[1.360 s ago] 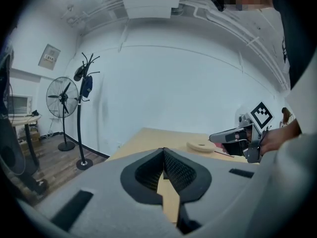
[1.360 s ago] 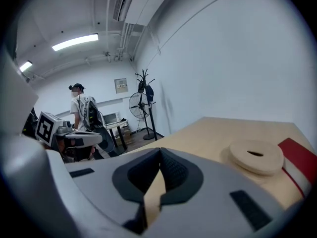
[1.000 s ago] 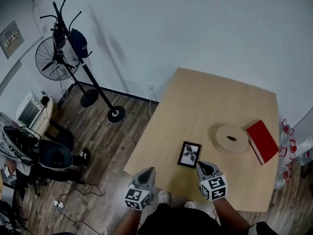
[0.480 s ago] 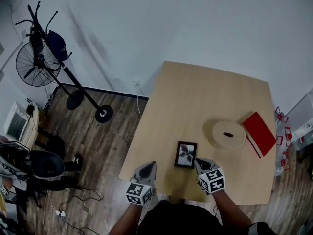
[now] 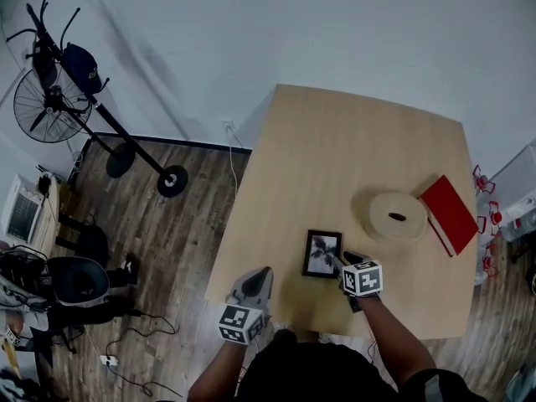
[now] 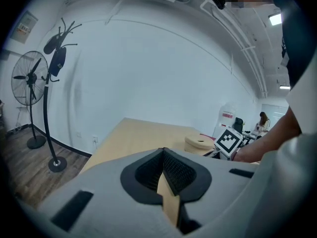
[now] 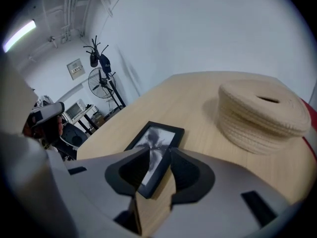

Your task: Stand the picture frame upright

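The black picture frame [image 5: 322, 253] lies flat, photo up, on the wooden table [image 5: 352, 157] near its front edge. My right gripper [image 5: 343, 262] is at the frame's near right corner. In the right gripper view the frame [image 7: 157, 140] reaches in between the jaws of the right gripper [image 7: 159, 153]; they are opening and stand apart on either side of its near end. My left gripper [image 5: 261, 275] hovers at the table's front left edge, well left of the frame. In its own view the left gripper [image 6: 163, 151] has its tips together and holds nothing.
A round woven disc [image 5: 397, 217] sits right of the frame and shows large in the right gripper view [image 7: 262, 115]. A red book [image 5: 450, 214] lies beyond it by the right edge. A fan [image 5: 38, 103] and coat stand [image 5: 126, 132] are on the floor to the left.
My right gripper has moved forward and left to the frame's near corner. The head view has shifted, so the table sits a little higher and further right. The left gripper has barely moved.
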{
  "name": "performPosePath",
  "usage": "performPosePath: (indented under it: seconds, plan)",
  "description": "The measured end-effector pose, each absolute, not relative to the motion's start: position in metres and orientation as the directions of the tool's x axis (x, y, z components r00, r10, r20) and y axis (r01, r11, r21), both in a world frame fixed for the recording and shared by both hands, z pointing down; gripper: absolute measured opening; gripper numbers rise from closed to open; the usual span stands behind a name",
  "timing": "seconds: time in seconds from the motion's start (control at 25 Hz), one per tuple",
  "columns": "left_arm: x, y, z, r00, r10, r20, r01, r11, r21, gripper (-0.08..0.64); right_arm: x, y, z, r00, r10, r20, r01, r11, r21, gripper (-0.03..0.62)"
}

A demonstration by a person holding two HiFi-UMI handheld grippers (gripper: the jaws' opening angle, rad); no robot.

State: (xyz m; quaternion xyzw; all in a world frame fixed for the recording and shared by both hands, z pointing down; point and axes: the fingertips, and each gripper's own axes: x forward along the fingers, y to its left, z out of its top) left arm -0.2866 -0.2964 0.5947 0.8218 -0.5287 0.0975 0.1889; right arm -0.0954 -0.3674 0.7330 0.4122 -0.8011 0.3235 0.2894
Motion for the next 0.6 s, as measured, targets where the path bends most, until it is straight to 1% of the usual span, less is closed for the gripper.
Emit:
performPosePath:
  seconds: [0.2, 0.36, 0.6]
  plan:
    - [-0.295, -0.295, 0.606, 0.423, -0.819, 0.388, -0.906, -0.366, 0.214, -0.005, -0.098, -0.381, 0.755, -0.452, -0.445, 0.773, -0.868, 0.419, -0.267, 0.13]
    - [-0.304, -0.296, 0.606, 0.419, -0.822, 0.385, -0.907, -0.364, 0.211, -0.005, -0.103, -0.387, 0.767, -0.421, -0.432, 0.797, -0.881, 0.404, -0.246, 0.135]
    - [-0.308, -0.297, 0.606, 0.427, -0.82, 0.382, -0.903, -0.366, 0.223, -0.005, -0.102, -0.391, 0.772, -0.413, -0.414, 0.811, -0.889, 0.379, -0.259, 0.141]
